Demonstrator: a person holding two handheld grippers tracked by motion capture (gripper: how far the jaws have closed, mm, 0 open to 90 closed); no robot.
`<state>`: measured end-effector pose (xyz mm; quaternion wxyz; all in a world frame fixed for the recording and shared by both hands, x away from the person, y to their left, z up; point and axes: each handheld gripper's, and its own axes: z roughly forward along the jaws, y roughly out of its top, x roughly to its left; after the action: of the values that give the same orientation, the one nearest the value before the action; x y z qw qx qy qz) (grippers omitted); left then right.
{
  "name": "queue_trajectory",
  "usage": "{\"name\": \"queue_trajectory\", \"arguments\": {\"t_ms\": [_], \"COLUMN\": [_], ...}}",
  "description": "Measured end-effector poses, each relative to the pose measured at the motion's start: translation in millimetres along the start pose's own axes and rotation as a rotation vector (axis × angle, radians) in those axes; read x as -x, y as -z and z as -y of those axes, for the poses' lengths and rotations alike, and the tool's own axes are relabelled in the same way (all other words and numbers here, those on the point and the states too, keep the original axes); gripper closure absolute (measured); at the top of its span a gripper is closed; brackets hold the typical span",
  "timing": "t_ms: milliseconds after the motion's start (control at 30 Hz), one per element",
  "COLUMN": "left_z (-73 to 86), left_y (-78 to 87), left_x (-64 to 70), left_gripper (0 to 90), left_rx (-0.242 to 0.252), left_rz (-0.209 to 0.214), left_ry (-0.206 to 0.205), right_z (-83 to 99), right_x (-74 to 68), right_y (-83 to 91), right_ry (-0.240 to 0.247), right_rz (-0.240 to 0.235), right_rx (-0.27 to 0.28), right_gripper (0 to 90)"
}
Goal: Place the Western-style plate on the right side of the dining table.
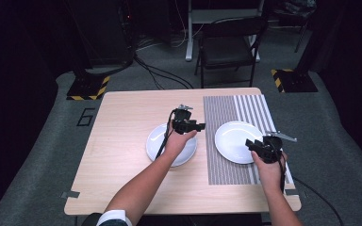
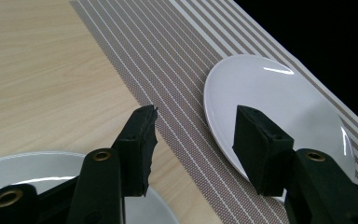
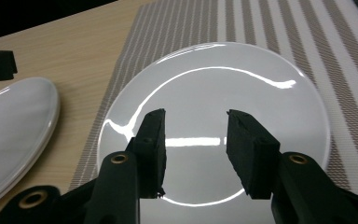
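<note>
A striped placemat [image 1: 245, 136] covers the right part of the light wooden desk [image 1: 122, 141], and everything else sits in relation to it. On the placemat, toward its near half, lies a white plate [image 1: 233, 139]; the left gripper view shows this plate [image 2: 279, 98] lying wholly on the woven stripes, its rim close to the placemat's left edge. Just off that left edge, on bare wood, rests a second white plate [image 1: 158, 139] — well apart from the first, with a band of placemat and desk between them.

The left gripper [image 1: 199, 126] is held by the person's left hand [image 1: 179, 139] above the second plate, pointing across toward the placemat. Its jaws stand spread with nothing between them; in its own view the left gripper [image 2: 196, 135] frames the placemat's edge and part of the plate on it, while the second plate [image 2: 32, 168] shows beneath the jaw arms.

The right gripper [image 1: 250, 143], in the right hand [image 1: 268, 162], hovers at the near right rim of the plate on the placemat. Its jaws are also spread and empty — the right gripper [image 3: 196, 140] looks down on that plate [image 3: 242, 88], with the second plate [image 3: 18, 126] off the placemat to the side.

Beyond the desk, past the placemat's far end, a dark folding chair [image 1: 228, 44] stands on the grey floor [image 1: 42, 136].
</note>
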<state>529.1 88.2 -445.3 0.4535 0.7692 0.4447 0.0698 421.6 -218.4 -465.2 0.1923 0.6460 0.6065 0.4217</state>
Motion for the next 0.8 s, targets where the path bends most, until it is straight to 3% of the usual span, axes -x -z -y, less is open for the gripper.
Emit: {"name": "queue_trajectory", "arguments": {"t_ms": [100, 267, 500, 800], "left_z": [1.7, 7.1, 16.0, 27.6], "left_y": [8.0, 20.6, 42.0, 67.1], "left_x": [-2.6, -11.9, -24.0, -42.6], "left_gripper": [48.0, 47.7, 47.4, 47.4], "left_rx": [0.012, -0.008, -0.005, 0.007], "left_rz": [-0.010, -0.025, -0.082, -0.139], "left_ry": [0.002, -0.005, -0.039, -0.022], "right_z": [-1.5, -2.5, -8.0, -7.7], "right_x": [-8.2, -21.0, -37.9, -62.8], "right_y": [-2.4, -6.8, -10.5, -26.4], "right_ry": [0.015, 0.035, 0.066, 0.115], "right_rz": [-0.039, -0.077, -0.128, -0.191], "right_rx": [-0.009, -0.035, -0.046, -0.078], "right_gripper": [56.3, 56.2, 56.3, 56.7]}}
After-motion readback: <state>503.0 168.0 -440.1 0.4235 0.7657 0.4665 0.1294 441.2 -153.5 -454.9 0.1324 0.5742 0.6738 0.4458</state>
